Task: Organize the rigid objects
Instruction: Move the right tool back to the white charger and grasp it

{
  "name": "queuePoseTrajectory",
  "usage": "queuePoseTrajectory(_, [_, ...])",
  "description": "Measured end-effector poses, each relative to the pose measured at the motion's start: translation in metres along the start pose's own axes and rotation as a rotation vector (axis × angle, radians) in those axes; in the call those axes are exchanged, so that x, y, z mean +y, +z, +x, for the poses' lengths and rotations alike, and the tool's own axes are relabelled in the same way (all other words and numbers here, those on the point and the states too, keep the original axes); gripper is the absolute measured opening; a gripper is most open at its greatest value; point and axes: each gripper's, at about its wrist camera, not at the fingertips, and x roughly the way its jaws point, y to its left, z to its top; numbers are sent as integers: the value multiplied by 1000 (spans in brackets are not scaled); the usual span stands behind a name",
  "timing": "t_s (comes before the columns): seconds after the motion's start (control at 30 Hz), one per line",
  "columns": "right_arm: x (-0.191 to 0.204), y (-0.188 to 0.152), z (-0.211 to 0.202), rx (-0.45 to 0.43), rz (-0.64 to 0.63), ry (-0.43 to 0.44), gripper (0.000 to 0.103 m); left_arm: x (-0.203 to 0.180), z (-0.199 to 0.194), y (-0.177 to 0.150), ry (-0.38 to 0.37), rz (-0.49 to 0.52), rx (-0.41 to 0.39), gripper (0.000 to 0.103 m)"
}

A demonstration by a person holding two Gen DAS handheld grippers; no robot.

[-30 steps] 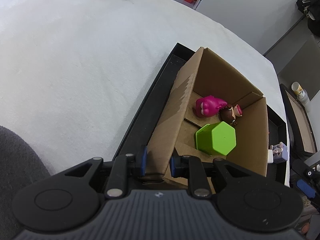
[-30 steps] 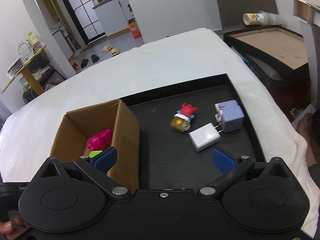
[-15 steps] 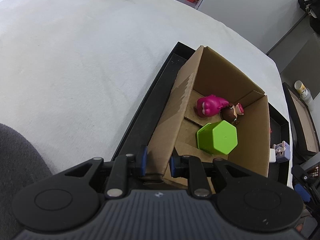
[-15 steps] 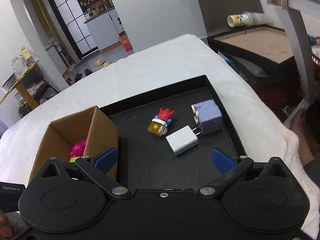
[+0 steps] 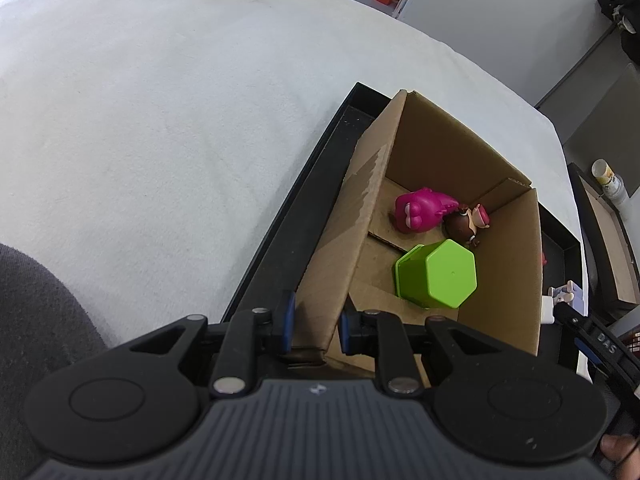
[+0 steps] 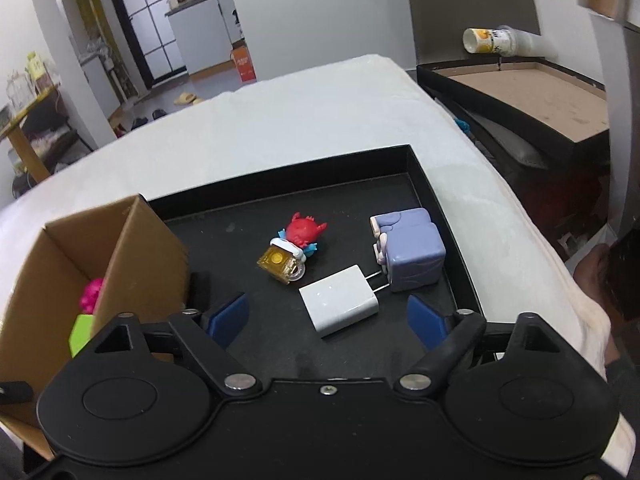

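Note:
My left gripper (image 5: 314,326) is shut on the near wall of the cardboard box (image 5: 352,216), which stands in a black tray (image 5: 280,224). Inside the box lie a magenta toy (image 5: 420,210), a small brown-haired figure (image 5: 466,224) and a green hexagonal cup (image 5: 438,274). My right gripper (image 6: 326,316) hangs over the black tray (image 6: 444,216) with its jaws closing around a white charger (image 6: 340,304), pads apart from it. Beyond lie a red and yellow figure (image 6: 292,250) and a lilac cube plug (image 6: 412,256). The cardboard box (image 6: 136,256) stands at the left.
The tray rests on a white cloth-covered surface (image 5: 160,120). To the right stands another black tray with a brown floor (image 6: 532,96) and a toppled cup (image 6: 496,42). A grey sleeve (image 5: 36,340) is at the lower left. A person's foot (image 6: 600,272) is at the right edge.
The right gripper has come down and nearer to the tray, and its jaws have narrowed around the white charger. The left gripper keeps its hold on the box wall, unmoved.

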Motion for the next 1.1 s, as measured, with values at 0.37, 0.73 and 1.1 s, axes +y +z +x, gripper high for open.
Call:
queuePoseTrajectory(0.37, [10, 11, 28, 48, -131, -25, 82, 1, 0, 0, 0, 0, -1, 20])
queuePoseTrajectory(0.73, [21, 7, 39, 102, -214, -19, 47, 3, -1, 0, -6, -4, -1, 20])
queuePoseTrajectory(1.1, [28, -9, 14, 117, -230, 27, 46, 4, -3, 1, -10, -4, 1, 20])
